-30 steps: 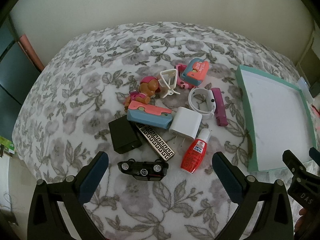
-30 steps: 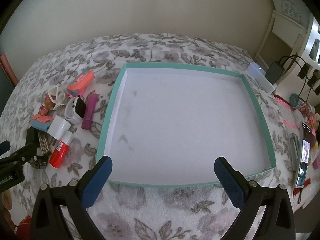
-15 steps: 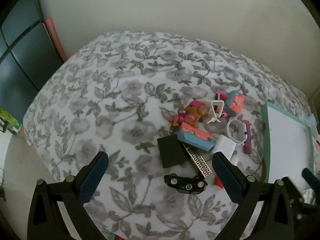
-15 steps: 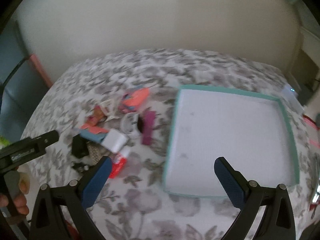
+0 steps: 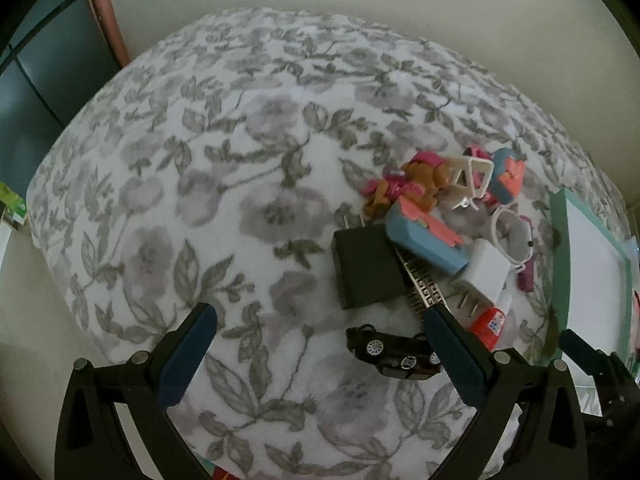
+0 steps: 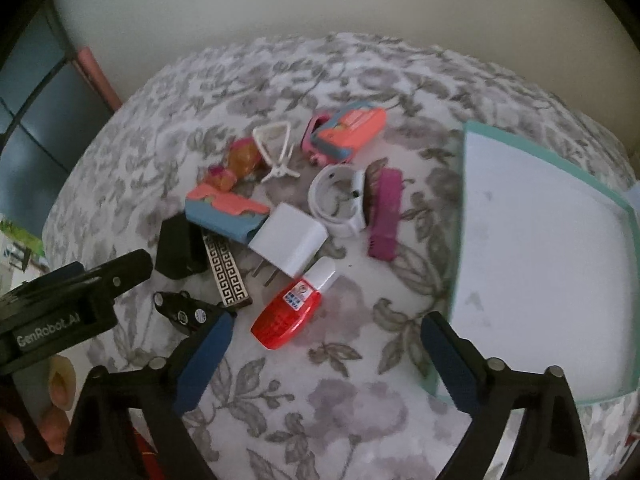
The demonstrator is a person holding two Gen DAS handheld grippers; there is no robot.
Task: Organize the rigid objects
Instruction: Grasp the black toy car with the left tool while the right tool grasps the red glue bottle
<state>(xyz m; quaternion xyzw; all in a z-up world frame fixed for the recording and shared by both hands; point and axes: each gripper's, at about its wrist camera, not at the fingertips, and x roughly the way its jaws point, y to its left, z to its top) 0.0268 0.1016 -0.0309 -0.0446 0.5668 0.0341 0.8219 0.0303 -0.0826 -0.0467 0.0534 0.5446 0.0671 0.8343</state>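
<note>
A pile of small rigid objects lies on the floral cloth. In the right wrist view I see a red glue bottle (image 6: 294, 308), a white charger (image 6: 289, 245), a black block (image 6: 178, 249), a patterned bar (image 6: 225, 270), a black toy car (image 6: 188, 312), a purple comb (image 6: 385, 214), a white watch band (image 6: 338, 200) and blue-and-pink toys (image 6: 349, 132). My right gripper (image 6: 326, 356) is open and empty, just in front of the glue bottle. My left gripper (image 5: 318, 348) is open and empty, left of the toy car (image 5: 394, 352).
A shallow teal-rimmed tray (image 6: 472, 216) with a white floor lies right of the pile; it also shows in the left wrist view (image 5: 558, 248). The left gripper's body (image 6: 68, 312) reaches in at the right view's left edge. Dark cabinets (image 5: 24, 92) stand at the far left.
Both grippers have swung left. The right gripper now faces the pile instead of the tray. The left view has shifted so the pile sits at its right.
</note>
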